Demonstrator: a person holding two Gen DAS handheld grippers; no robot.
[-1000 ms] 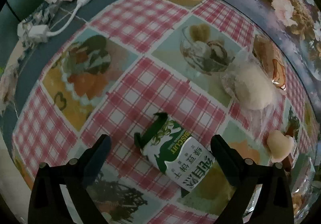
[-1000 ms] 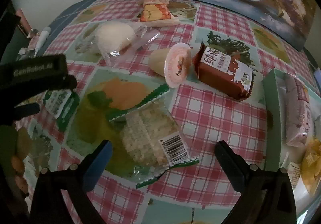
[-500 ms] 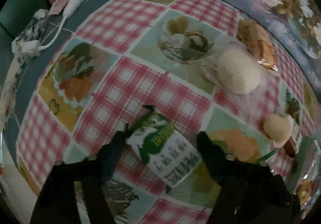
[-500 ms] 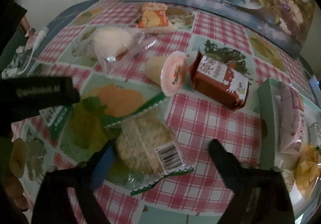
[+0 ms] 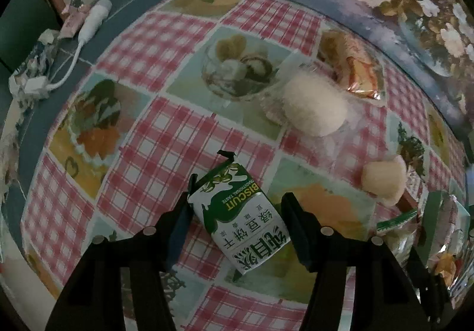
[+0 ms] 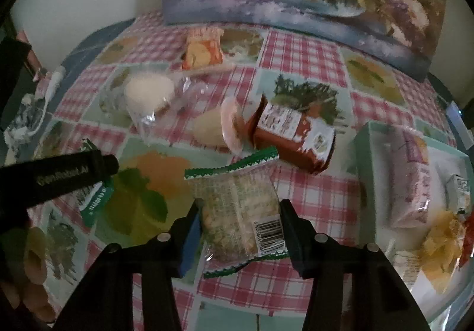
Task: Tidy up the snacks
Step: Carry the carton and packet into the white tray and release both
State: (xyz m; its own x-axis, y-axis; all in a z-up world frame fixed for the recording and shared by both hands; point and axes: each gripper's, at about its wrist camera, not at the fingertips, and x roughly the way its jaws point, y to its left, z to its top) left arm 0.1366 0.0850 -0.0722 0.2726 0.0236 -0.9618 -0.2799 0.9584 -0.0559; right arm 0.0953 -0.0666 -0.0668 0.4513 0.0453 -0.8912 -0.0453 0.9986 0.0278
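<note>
Low centre of both frames: my left tongs (image 5: 237, 212) closing around the green biscuit packet (image 5: 240, 212), right tongs (image 6: 240, 221) around the clear cracker packet (image 6: 237, 212); I'd squeeze gently and lift level towards the tray (image 6: 367, 153).

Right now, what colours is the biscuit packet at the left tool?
Green and white biscuit packet, clearest in the left wrist view.

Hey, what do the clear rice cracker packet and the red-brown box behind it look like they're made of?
The clear rice cracker packet with green serrated ends looks like thin glossy plastic film: the contents show through and it wrinkles. The red-brown box seems to be printed wrapping, probably film or coated paper; its folded, slightly shiny edges leave that open.
</note>
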